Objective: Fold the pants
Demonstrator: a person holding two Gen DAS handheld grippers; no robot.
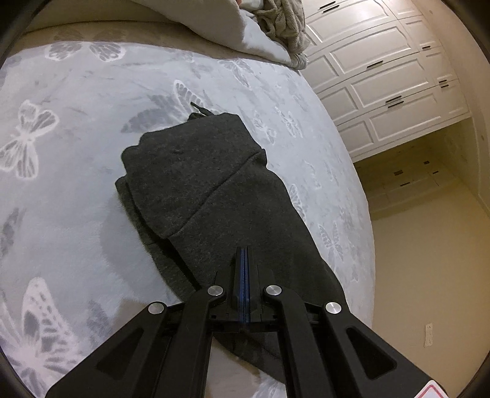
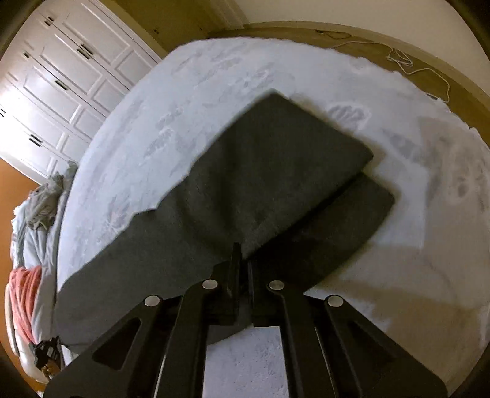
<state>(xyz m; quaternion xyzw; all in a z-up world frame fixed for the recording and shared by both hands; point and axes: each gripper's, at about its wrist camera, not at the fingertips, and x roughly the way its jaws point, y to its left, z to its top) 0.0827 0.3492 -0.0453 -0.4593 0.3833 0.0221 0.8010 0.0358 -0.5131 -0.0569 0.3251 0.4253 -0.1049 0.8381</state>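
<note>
Dark grey pants [image 1: 202,183] lie on a pale butterfly-print blanket [image 1: 76,137], partly folded, with the waist end and a drawstring at the far end. My left gripper [image 1: 244,254] is shut above the near part of the pants; whether it pinches cloth is unclear. In the right wrist view the pants [image 2: 275,171] show as two stacked leg ends. My right gripper [image 2: 242,254] is shut on a raised fold of the pants, lifting it off the blanket [image 2: 214,76].
White pillows and a knitted throw [image 1: 281,21] lie at the head of the bed. White cabinet doors [image 1: 382,76] stand beside the bed. A bedding pile with a pink item [image 2: 24,294] lies at left. A white cable [image 2: 407,61] runs along the floor.
</note>
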